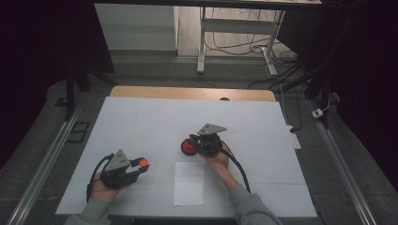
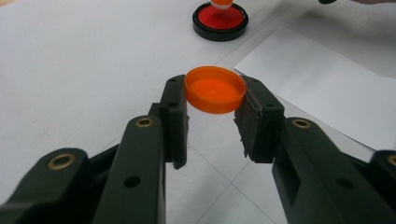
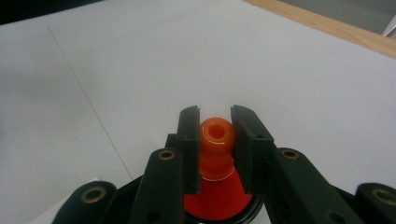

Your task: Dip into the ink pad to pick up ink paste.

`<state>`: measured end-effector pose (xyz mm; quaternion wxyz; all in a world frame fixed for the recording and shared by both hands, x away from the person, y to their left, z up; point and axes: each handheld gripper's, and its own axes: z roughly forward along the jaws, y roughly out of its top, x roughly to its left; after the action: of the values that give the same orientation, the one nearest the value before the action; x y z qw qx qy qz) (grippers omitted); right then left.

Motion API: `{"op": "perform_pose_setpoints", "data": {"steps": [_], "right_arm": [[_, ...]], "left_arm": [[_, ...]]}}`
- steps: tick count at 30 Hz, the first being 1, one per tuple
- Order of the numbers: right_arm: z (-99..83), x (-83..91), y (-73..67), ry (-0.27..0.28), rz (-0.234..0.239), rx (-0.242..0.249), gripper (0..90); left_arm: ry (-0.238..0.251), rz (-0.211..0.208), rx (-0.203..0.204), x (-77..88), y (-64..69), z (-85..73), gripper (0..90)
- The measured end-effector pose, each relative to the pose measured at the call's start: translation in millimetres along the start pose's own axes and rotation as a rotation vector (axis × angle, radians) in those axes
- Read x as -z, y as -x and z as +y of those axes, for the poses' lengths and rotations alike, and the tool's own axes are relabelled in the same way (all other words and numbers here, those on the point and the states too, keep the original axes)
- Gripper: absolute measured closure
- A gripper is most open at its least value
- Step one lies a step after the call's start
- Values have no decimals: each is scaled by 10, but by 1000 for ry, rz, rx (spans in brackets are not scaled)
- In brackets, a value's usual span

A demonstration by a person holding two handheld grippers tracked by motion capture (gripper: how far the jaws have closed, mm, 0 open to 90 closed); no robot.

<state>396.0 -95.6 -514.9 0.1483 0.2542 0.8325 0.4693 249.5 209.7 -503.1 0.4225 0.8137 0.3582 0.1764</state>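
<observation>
Left gripper (image 2: pixel 212 114): jaws clamped on the rim of an orange cap (image 2: pixel 215 89), a shallow round lid held level with its open side up, clear of the table. Right gripper (image 3: pixel 215 135): jaws closed on the knob of an orange stamp (image 3: pixel 216 140), a smooth plastic handle with a small hole in its top that flares downward. The stamp stands upright in a round black-rimmed ink pad (image 2: pixel 220 21) with a red inking surface. Judged step: inking the stamp, cap already off and parked in the left hand. Next move likely calls for a straight lift off the pad and a carry to the sheet of paper (image 1: pixel 189 183), then a square press down. Relative to the sheet: ink pad lies just beyond its far edge, the cap hangs near its left side. All sits on the white table cover (image 1: pixel 141 122).
</observation>
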Motion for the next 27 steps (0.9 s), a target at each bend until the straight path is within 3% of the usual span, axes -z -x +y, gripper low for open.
{"op": "perform_pose_setpoints", "data": {"steps": [9, 27], "right_arm": [[-63, -84, -11, -42, -18, 24, 726], [-121, -81, -28, -10, -35, 14, 729]], "left_arm": [[-1, 0, 0, 2, -4, -3, 647], [0, 1, 1, 7, 1, -5, 647]]}}
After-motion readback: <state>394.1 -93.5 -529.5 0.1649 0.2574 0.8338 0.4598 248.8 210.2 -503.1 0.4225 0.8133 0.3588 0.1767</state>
